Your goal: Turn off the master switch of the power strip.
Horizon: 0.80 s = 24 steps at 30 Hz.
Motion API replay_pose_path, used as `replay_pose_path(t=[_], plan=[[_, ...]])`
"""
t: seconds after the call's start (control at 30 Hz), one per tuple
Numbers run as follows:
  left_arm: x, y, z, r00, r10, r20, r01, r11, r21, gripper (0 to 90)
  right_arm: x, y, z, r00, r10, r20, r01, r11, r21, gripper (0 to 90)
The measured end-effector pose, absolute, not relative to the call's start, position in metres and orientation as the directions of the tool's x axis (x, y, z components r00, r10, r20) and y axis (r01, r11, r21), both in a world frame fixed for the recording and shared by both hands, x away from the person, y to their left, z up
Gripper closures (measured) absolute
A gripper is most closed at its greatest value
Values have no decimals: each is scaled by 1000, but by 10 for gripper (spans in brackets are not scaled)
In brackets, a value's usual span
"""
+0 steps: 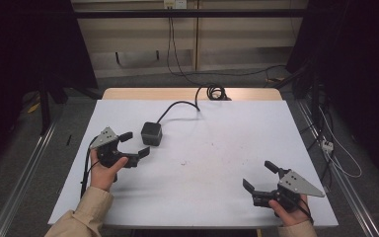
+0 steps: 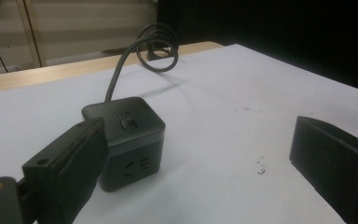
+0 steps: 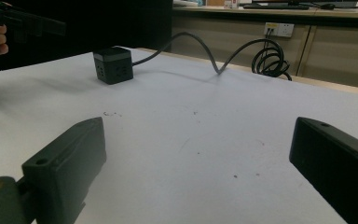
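While the white table [image 1: 217,177] takes up most of the scene, the person at its near edge holds a gripper in each hand. Over the table's left side the left gripper [image 1: 133,144] hovers with its jaws spread wide, gripping nothing. Down at the near right corner the right gripper [image 1: 259,177] is likewise parted and empty. Just beside the left gripper's far jaw, apart from it, sits a small black socket cube [image 1: 151,133], upright on the table. Its dark cable [image 1: 177,104] runs back to a coil at the far edge.
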State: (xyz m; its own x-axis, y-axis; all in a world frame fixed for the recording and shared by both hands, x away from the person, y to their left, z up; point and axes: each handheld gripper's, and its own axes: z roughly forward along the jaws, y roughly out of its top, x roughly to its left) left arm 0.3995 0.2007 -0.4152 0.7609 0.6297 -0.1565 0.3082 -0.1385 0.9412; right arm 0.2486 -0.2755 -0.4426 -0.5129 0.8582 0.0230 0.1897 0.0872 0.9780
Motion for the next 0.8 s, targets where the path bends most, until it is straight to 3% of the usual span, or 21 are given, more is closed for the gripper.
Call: replay_pose_path(t=[0.8], plan=[[415,195,-411,742,656,-142,307,-143,941,47,248,-276,-442,-518,855,24,189,86,978,36]])
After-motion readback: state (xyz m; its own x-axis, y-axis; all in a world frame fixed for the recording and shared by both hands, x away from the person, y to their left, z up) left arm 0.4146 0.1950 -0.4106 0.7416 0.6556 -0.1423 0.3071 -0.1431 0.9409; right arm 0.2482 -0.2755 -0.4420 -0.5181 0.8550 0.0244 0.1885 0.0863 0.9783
